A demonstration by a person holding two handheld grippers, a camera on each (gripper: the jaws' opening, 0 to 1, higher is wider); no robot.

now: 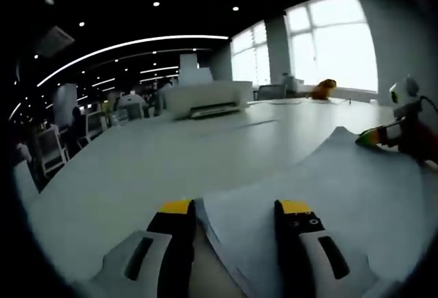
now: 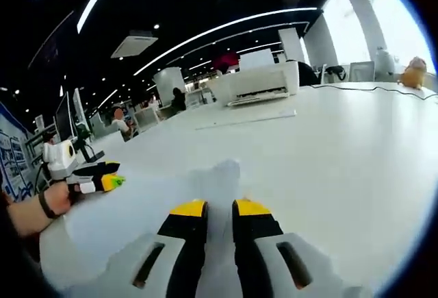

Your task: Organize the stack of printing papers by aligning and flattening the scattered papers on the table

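The papers [image 1: 321, 195] are lying flat on the white surface [image 1: 171, 161], reaching from the left claw [image 1: 236, 209], standing open astride their near edge, to the right claw [image 2: 219, 209], nearly closing (jaws a sliver apart) over their far corner.

Daylight is pouring in through the windows [image 1: 332, 41], blowing them out to white and washing the bench [image 1: 205, 147] in pale, cool glare. Overhead, ceiling light strips [image 2: 226, 27] are glowing against a dim room. Straight lines are bending toward the edges, and the foreground is looking soft.
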